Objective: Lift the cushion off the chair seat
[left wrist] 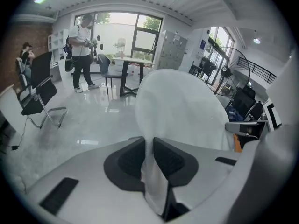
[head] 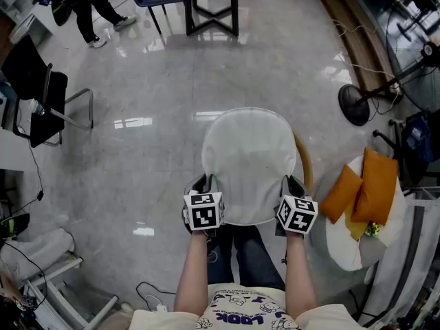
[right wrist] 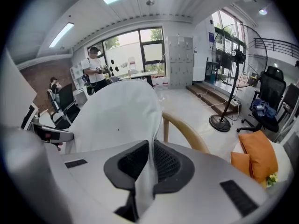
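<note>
A white seat cushion (head: 249, 162) hangs in the air between both grippers, tilted with its far end higher. My left gripper (head: 205, 188) is shut on the cushion's near left edge; in the left gripper view the white fabric (left wrist: 180, 108) is pinched between the dark pads (left wrist: 132, 157). My right gripper (head: 289, 188) is shut on the near right edge, and the fabric (right wrist: 119, 113) runs between its pads (right wrist: 163, 164). The wooden chair's curved backrest (head: 303, 160) shows just right of the cushion and also as a tan rail (right wrist: 184, 129). The seat itself is hidden under the cushion.
A white round seat with orange cushions (head: 364, 188) stands at the right. A standing fan's base (head: 355, 105) is at far right, a black office chair (head: 41, 105) at left, a dark table frame (head: 212, 9) ahead, and a person (head: 86, 5) at the far left.
</note>
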`<state>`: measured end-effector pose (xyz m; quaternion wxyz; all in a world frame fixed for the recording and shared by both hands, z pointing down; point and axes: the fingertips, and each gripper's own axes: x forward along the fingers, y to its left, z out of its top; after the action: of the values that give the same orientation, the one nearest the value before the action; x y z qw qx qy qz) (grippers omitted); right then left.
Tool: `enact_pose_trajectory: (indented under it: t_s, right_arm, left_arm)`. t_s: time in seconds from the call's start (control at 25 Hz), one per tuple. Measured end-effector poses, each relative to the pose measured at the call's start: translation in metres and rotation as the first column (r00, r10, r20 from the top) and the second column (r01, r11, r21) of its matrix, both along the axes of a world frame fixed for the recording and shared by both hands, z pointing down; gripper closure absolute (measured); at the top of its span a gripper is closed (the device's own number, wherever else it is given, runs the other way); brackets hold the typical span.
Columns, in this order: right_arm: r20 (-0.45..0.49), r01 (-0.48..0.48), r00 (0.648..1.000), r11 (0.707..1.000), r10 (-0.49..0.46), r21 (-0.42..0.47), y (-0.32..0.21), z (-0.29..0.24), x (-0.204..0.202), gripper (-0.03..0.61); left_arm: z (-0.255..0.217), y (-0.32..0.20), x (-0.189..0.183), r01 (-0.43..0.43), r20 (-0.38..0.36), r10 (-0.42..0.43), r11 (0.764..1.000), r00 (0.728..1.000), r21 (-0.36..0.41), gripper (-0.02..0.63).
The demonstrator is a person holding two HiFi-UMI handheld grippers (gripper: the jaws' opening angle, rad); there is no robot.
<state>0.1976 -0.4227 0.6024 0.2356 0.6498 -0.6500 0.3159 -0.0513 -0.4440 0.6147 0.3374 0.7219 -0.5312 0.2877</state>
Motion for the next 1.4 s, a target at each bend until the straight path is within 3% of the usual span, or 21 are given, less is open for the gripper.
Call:
enact_pose_trajectory:
  t_s: [0.2, 0.68, 1.4]
  right_arm:
    - [-0.007, -0.019, 1.0, 0.997, 0.02, 0.07, 0.003, -0.063, 0.006, 0.526]
    - [0.0, -0.078, 0.997, 0.979, 0.079, 0.187, 0.056, -0.159, 0.028, 0.525]
    - [-0.011, -0.103, 0.994, 0.944, 0.112, 0.312, 0.098, -0.232, 0.039, 0.523]
  left_arm:
    - [-0.064, -0.004, 0.007, -0.021, -0.003, 0.021, 0.997, 1.0, 0.075, 0.543]
    - [-0.164, 0.031, 0.03, -0.058, -0.014, 0.062, 0.977, 0.998, 0.205, 0.543]
    - [-0.239, 0.063, 0.043, -0.104, -0.023, 0.118, 0.94, 0.993, 0.325, 0.542]
